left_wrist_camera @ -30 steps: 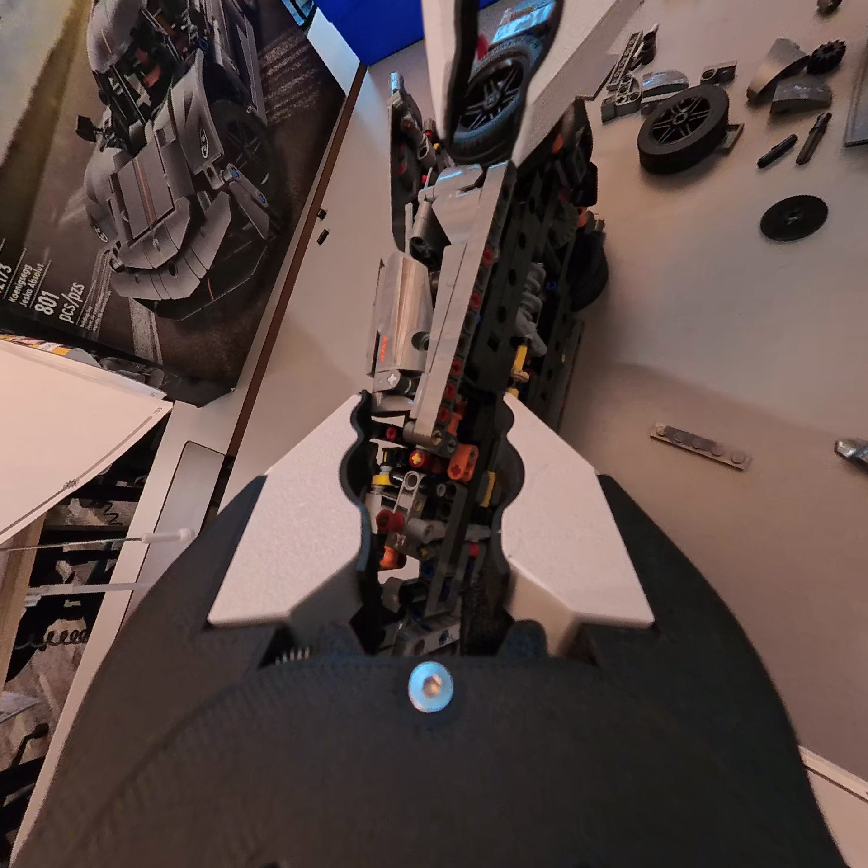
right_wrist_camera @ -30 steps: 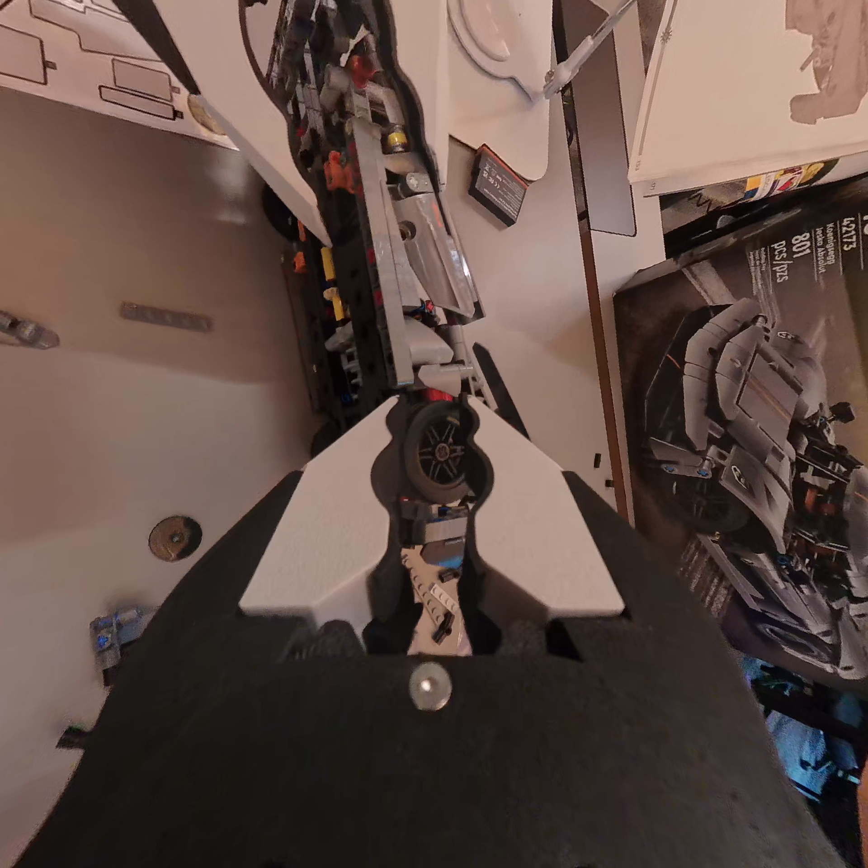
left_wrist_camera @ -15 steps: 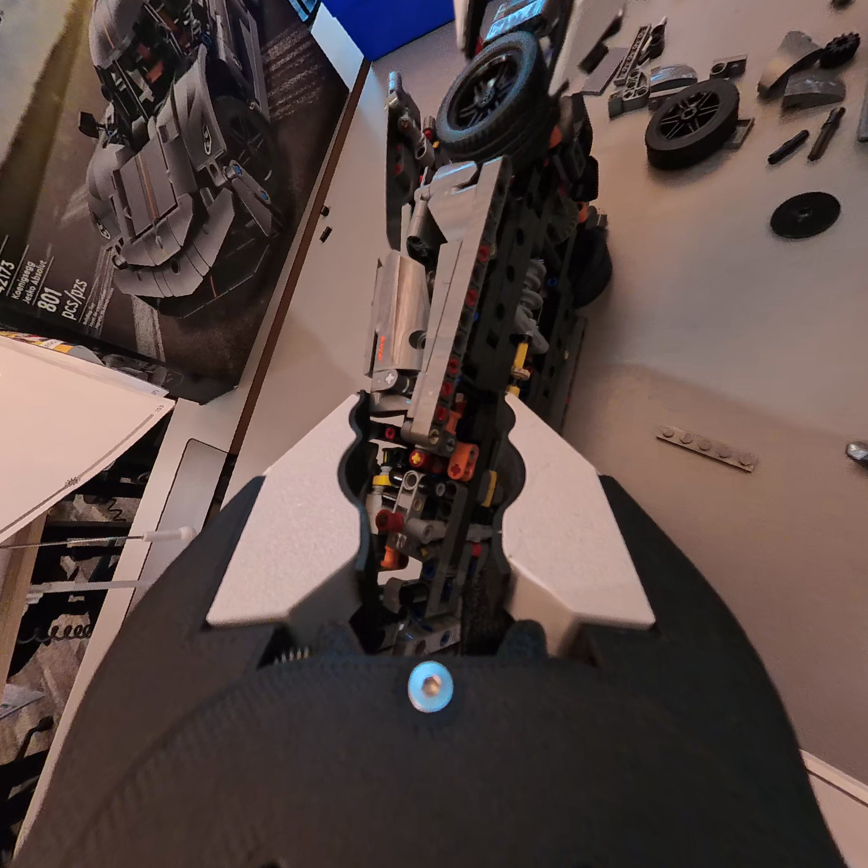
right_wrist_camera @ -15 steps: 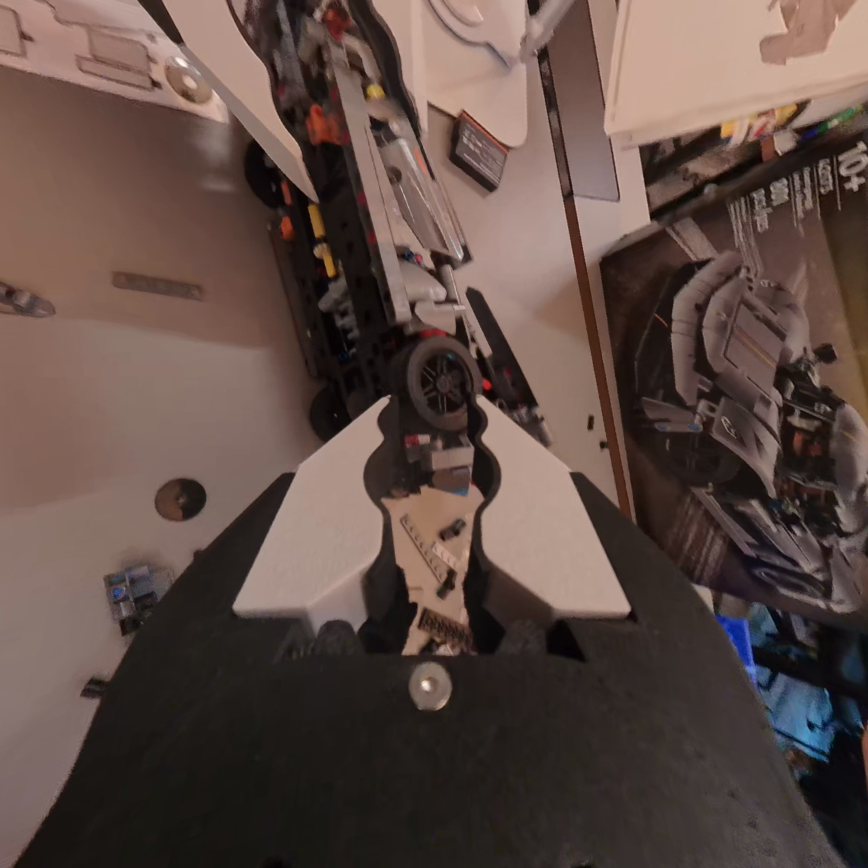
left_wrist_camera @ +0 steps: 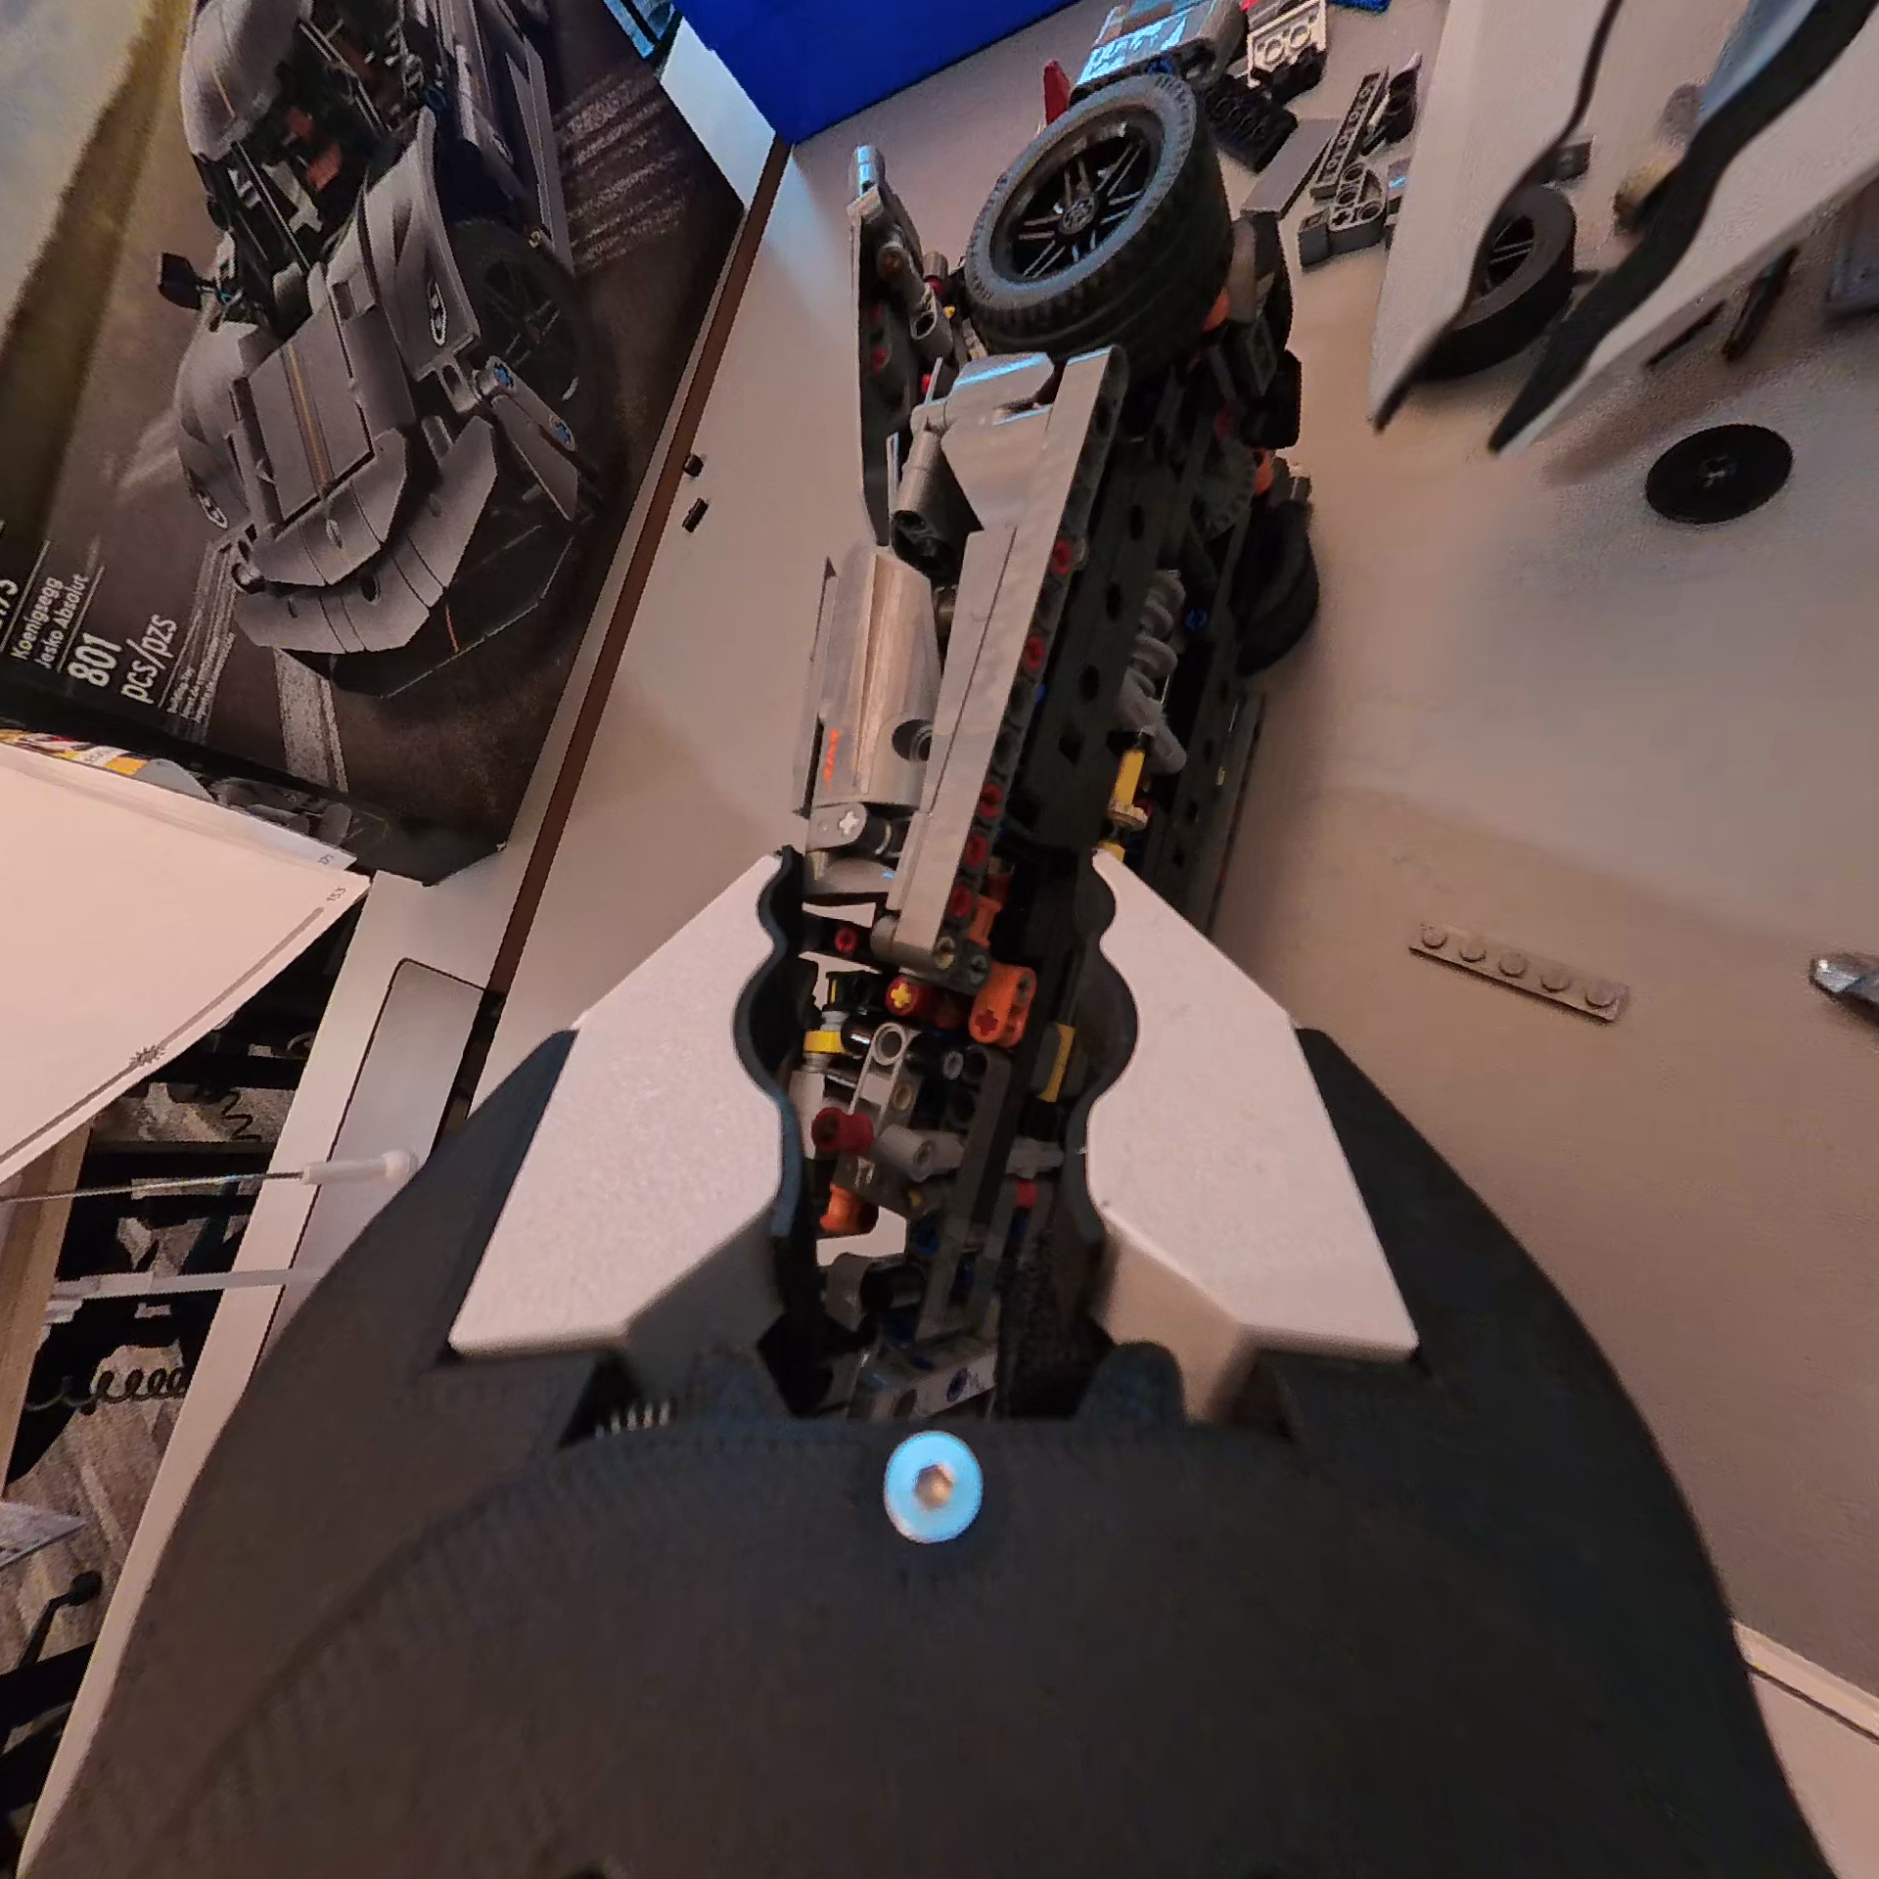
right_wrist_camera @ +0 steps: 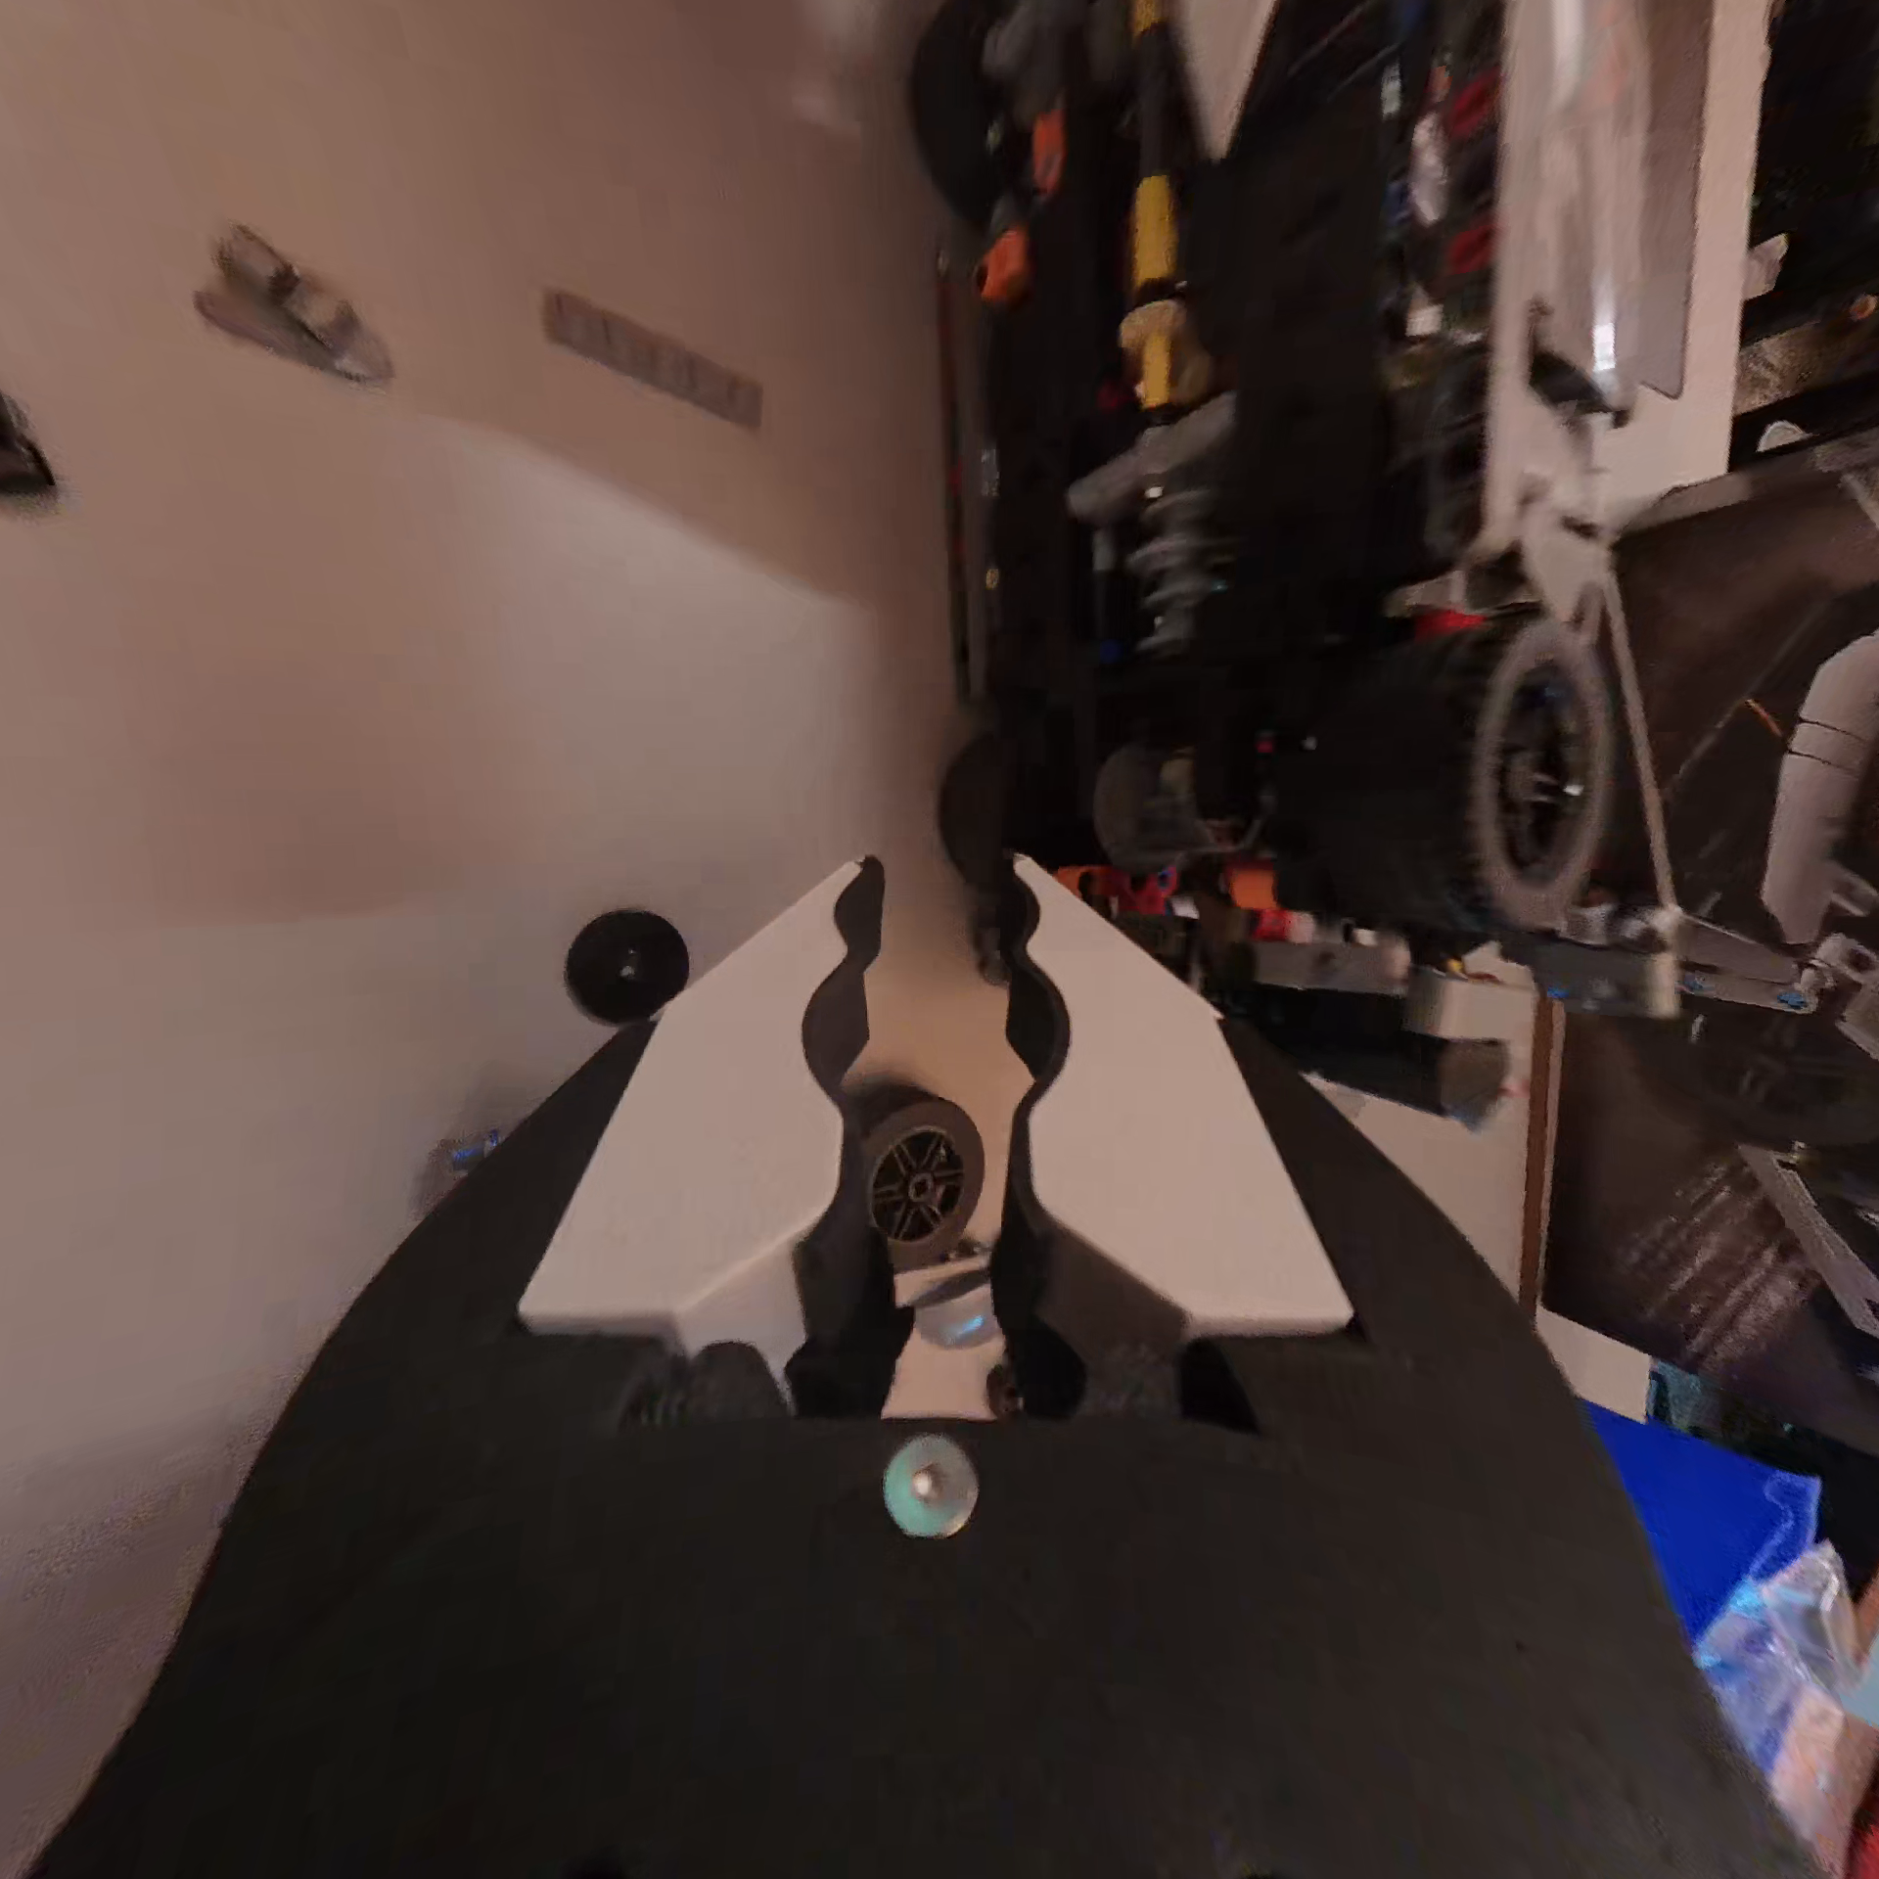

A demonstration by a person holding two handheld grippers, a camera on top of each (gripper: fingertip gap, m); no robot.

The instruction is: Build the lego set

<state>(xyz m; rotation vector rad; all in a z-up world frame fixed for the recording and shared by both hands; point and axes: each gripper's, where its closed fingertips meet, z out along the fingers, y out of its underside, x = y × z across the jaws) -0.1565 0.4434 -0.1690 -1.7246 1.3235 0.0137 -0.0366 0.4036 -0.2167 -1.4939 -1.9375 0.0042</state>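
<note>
Your left gripper (left_wrist_camera: pixel 941 885) has its jaws clamped on the lego car chassis (left_wrist_camera: pixel 1027 651), which stands on edge on the counter (left_wrist_camera: pixel 1525 712). Your right gripper (right_wrist_camera: pixel 941 864), jaws parted and empty, hovers over a loose wheel (right_wrist_camera: pixel 920 1179) at its 6 o'clock.

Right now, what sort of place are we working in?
Probably a home or hobby desk set up for model building. The car model is clamped in the left gripper, its picture box lies at the table edge, and loose parts lie scattered on the pale tabletop.
</note>
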